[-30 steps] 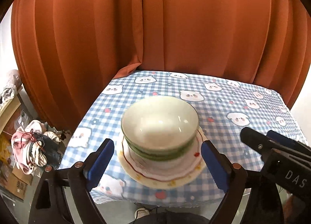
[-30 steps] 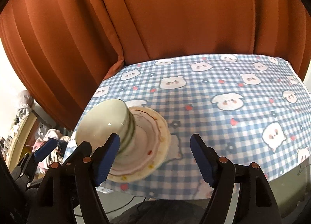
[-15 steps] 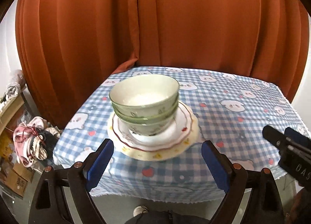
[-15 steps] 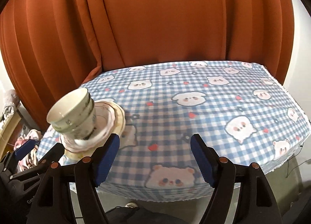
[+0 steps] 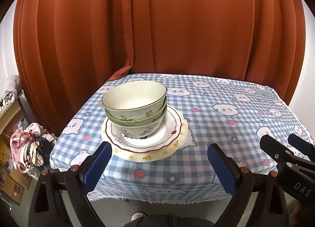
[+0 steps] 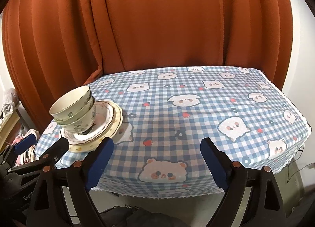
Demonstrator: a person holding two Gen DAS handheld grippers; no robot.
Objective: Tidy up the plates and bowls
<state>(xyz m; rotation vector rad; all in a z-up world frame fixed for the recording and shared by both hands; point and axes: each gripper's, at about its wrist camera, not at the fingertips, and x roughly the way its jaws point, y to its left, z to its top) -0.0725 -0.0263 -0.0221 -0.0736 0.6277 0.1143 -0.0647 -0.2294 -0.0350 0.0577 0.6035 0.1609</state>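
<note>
Three pale green floral bowls (image 5: 135, 107) sit nested in a stack on a white plate with a red scalloped rim (image 5: 173, 128), which lies on a larger cream plate (image 5: 177, 144). The stack stands near the table's front left corner and also shows in the right wrist view (image 6: 76, 108). My left gripper (image 5: 159, 156) is open and empty, held off the table's front edge below the stack. My right gripper (image 6: 155, 154) is open and empty at the front edge, to the right of the stack.
The table (image 6: 196, 108) wears a blue checked cloth with bear faces. An orange curtain (image 5: 157, 30) hangs close behind it. A pile of clothes (image 5: 27, 148) and cardboard boxes lie on the floor at the left.
Both grippers have drawn back from the stack toward the table's front edge and dropped lower. The bowls and plates stay where they were.
</note>
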